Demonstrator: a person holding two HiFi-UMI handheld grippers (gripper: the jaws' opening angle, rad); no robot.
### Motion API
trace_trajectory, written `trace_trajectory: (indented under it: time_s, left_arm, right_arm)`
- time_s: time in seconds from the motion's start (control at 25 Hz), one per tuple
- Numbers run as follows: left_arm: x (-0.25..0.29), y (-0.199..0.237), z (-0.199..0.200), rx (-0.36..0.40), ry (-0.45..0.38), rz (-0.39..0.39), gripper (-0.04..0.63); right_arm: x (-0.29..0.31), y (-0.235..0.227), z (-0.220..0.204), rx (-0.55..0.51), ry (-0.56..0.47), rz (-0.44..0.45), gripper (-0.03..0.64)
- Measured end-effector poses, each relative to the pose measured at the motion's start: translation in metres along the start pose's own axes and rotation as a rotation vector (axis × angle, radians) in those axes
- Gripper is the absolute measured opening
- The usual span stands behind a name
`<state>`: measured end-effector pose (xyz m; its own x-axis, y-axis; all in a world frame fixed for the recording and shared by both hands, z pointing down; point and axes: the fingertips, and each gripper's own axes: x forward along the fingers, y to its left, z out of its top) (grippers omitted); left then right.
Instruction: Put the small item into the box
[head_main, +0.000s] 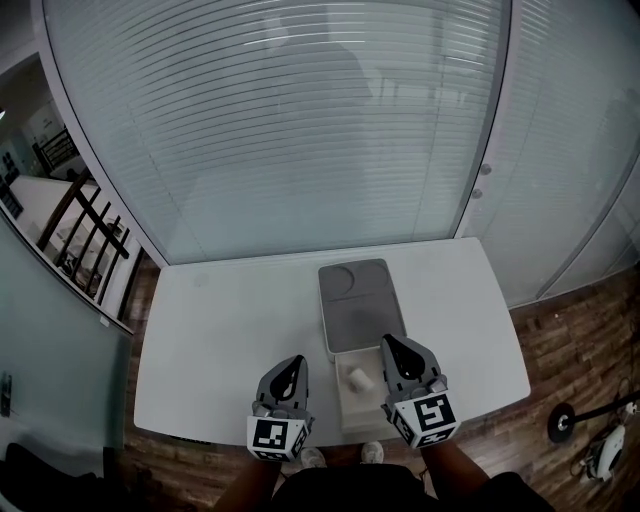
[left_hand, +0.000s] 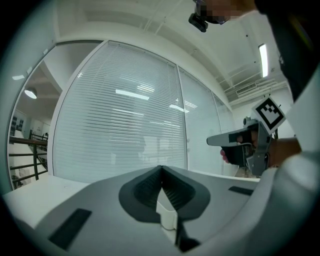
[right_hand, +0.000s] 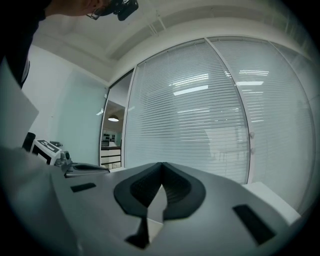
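Observation:
On the white table (head_main: 220, 340) stands an open white box (head_main: 344, 402) near the front edge, its grey lid (head_main: 360, 305) laid back flat behind it. A small white item (head_main: 358, 378) lies inside the box. My right gripper (head_main: 392, 346) hovers at the box's right side, jaws together with nothing between them (right_hand: 161, 166). My left gripper (head_main: 293, 362) hangs left of the box, also shut and empty (left_hand: 161, 169). Both gripper views look level at the blinds, so neither shows the box. The right gripper (left_hand: 240, 142) appears in the left gripper view.
A glass wall with white blinds (head_main: 300, 120) runs behind the table. Wooden floor (head_main: 570, 340) lies to the right, with a stand base (head_main: 562, 422) on it. A railing (head_main: 85, 235) is at the far left. The left gripper (right_hand: 82, 171) shows in the right gripper view.

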<state>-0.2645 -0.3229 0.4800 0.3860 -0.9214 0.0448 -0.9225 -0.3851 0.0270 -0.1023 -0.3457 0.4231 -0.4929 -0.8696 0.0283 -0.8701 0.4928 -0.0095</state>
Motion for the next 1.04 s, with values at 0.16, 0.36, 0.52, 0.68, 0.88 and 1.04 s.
trace_trajectory:
  time_s: [0.16,0.36,0.52,0.68,0.88,1.04]
  left_arm:
    - [0.001,-0.002,0.0,0.016,-0.002,-0.004,0.008]
    - [0.002,-0.003,0.001,-0.014,-0.002,-0.002,0.009]
    - [0.002,-0.007,0.003,-0.006,-0.006,-0.01,0.008]
    - [0.002,-0.01,0.001,0.012,0.003,-0.02,0.008]
    - [0.003,-0.011,0.0,0.013,0.004,-0.024,0.008]
    - [0.003,-0.01,0.0,0.012,0.004,-0.015,0.009]
  right_arm:
    - [-0.003,-0.003,0.004,0.0,-0.012,-0.01,0.005]
    - [-0.003,-0.003,0.002,-0.014,-0.006,-0.016,0.003]
    - [-0.004,-0.003,0.0,-0.024,0.003,-0.018,0.003]
    - [-0.005,-0.003,-0.005,-0.025,0.014,-0.016,0.003]
    - [-0.005,-0.003,-0.007,-0.029,0.026,-0.011,0.003]
    - [-0.005,-0.004,-0.014,-0.021,0.037,-0.008,0.003]
